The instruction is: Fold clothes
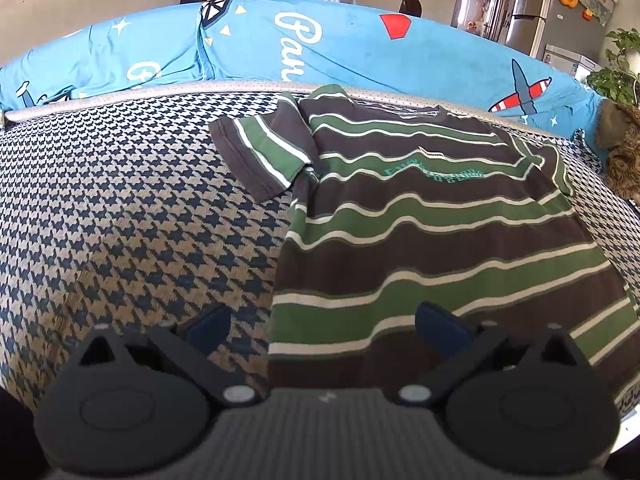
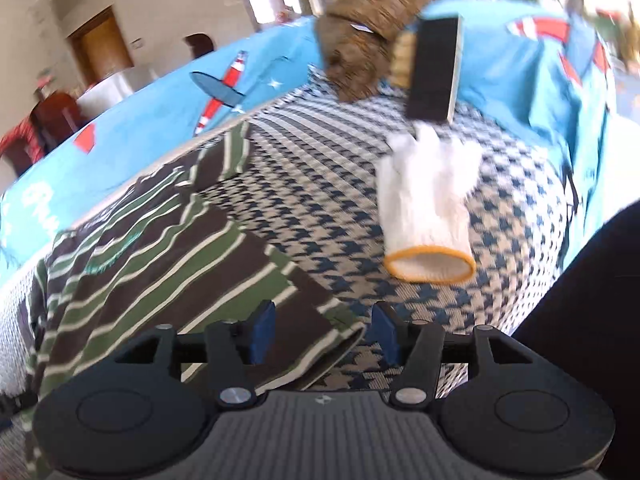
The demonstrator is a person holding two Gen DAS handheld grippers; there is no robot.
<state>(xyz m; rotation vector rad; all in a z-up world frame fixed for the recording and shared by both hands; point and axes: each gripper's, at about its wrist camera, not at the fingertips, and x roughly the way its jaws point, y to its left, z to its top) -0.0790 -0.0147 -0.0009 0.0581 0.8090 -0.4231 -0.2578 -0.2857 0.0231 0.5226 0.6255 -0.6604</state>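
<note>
Two grippers, left and right, fingers spread, grasping nothing; striped shirt teal lettering unreadable.

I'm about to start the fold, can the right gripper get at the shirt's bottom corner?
Probably yes: the right gripper is open, with the striped shirt corner lying between its fingers and nothing covering it.

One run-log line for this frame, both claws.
left claw: open, at striped shirt hem | right claw: open, at shirt corner | shirt: flat, unfolded | white glove: beside shirt
</note>
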